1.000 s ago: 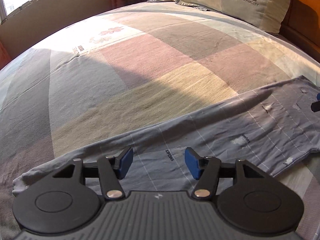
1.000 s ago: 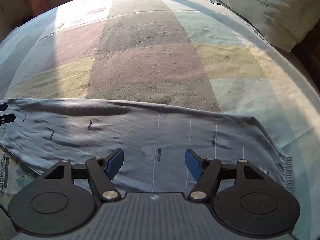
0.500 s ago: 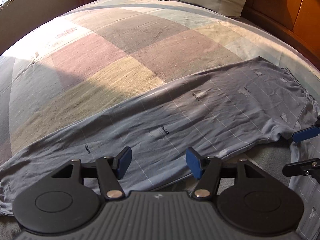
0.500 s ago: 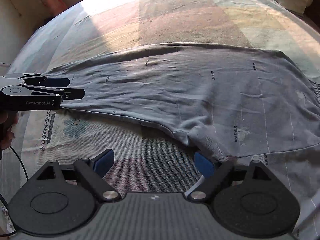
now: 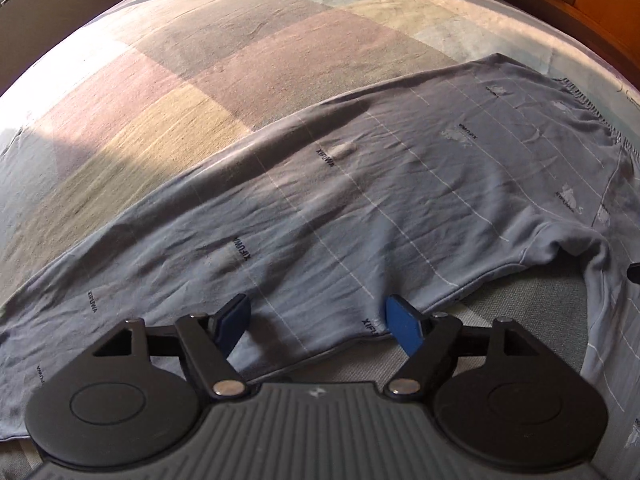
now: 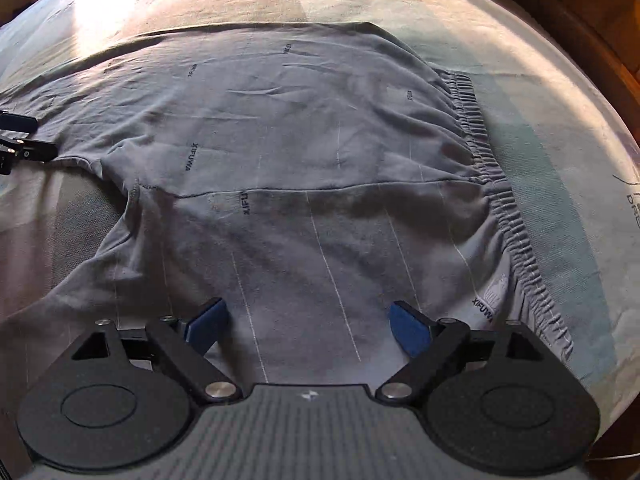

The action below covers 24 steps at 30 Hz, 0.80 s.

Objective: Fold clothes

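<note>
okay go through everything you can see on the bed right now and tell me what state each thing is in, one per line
Pants: spread flat on the bed, unfolded, wrinkled, legs apart.
Waistband: gathered elastic, lying at the right end.
Left gripper: open over the inner edge of the far pant leg, jaws just been opening, nothing pinched.
Right gripper: open wide over the near leg by the waistband, jaws just been opening, nothing pinched.
Bedspread: smooth, partly sunlit.
</note>
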Motion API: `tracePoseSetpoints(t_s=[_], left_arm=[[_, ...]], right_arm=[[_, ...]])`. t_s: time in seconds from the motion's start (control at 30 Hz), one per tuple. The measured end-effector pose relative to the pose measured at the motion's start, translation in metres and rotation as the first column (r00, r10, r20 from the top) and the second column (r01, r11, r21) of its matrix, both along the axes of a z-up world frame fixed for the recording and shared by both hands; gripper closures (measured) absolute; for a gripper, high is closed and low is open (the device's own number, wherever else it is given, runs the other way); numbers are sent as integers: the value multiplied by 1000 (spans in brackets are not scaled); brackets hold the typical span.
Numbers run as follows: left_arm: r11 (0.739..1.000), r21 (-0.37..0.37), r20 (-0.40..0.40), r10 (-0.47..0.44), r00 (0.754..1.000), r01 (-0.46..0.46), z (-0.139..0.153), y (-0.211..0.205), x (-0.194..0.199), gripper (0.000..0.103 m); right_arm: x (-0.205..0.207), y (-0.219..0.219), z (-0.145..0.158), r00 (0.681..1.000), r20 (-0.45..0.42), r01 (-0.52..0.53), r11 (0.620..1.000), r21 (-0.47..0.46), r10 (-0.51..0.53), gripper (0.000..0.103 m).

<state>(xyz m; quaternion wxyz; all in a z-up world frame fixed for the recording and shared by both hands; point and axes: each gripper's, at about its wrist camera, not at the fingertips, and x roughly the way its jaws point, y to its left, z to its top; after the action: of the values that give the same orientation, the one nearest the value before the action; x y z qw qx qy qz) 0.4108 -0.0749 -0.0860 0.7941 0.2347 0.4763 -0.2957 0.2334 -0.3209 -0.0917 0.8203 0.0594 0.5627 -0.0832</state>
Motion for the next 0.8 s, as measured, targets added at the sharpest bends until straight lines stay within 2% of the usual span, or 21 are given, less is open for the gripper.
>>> tracePoseSetpoints(t_s=[0.07,0.13,0.27,0.3,0.37,0.43,0.5,0.57,0.7,0.8], left_arm=[[1000,-5,15,-31,999,31,15,-12,-3,31],[993,-70,14,-91,996,91,27,-36,-11,30],[964,-154,-6,-220,976,216,28,-93,-32,28],[959,-144,-4,-248,969,244,23,-104,-37,28],[957,-66,14,-281,960,281,6,-116,-45,28],[962,-2,16,-274,962,274,-7,-115,-45,26],[973,-44,-12,-228,974,227,1,-107,-39,27],[977,-71,-2,-204,979,203,17,-100,-41,28],[966,-125,11,-227,974,227,43,-90,-65,28],[951,-205,-42,-243,969,230,43,-90,-87,28]], right_arm=[[-7,-4,-2,1000,-8,-17,1000,2,17,9],[-9,-2,-3,999,-17,-42,999,-2,42,7],[-7,-4,-6,998,-24,-49,999,22,50,4],[-7,-5,-6,998,-23,-58,998,24,58,3],[-6,-6,-7,997,-21,-76,997,29,77,1],[-9,-7,-7,994,-17,-111,993,32,112,0],[-11,-7,-7,988,-14,-155,987,28,156,0],[-12,-7,-4,983,-16,-182,983,27,183,0],[-8,-10,16,968,76,-239,971,21,237,0],[6,-17,23,952,126,-282,959,14,278,0]])
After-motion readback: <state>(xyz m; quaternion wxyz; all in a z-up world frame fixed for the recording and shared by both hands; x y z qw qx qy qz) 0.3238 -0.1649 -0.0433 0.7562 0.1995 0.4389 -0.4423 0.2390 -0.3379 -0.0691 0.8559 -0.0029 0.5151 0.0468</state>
